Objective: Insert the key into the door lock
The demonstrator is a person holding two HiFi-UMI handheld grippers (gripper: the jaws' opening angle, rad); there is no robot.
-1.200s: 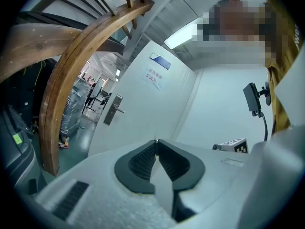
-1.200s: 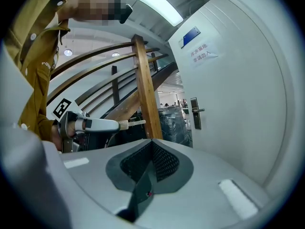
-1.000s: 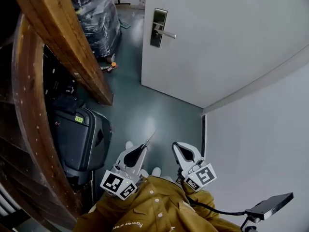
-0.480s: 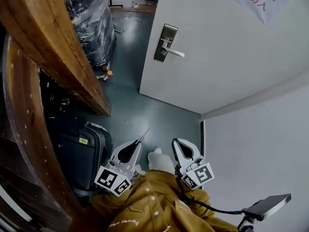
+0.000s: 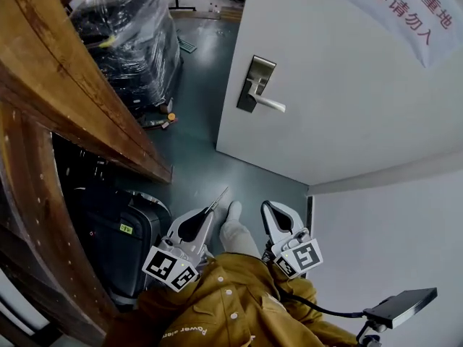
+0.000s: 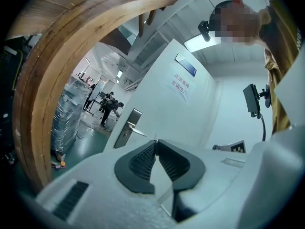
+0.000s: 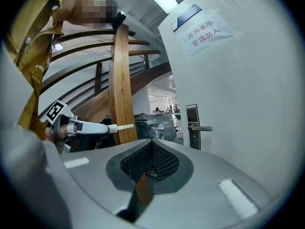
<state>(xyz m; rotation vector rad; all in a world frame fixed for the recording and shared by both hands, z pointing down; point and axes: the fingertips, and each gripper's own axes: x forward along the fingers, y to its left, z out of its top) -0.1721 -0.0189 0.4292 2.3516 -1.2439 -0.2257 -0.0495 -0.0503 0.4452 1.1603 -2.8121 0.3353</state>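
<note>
Slim silver metal key (image 5: 221, 196) is pinched by its head in the closed left gripper (image 5: 211, 209), with the blade projecting forward. It is judged light, stiff and liable to swivel. The right gripper (image 5: 265, 206) is closed on nothing. The steel lock plate with lever handle (image 5: 255, 85) is seen well ahead, on the white door (image 5: 340, 85).

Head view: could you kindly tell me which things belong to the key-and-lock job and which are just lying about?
For the job:
key, held in the shut left claw
lock plate with handle
door

Just lying about:
plastic-wrapped goods
black case
wooden beam
paper notice on the door
right claw, shut and empty
</note>
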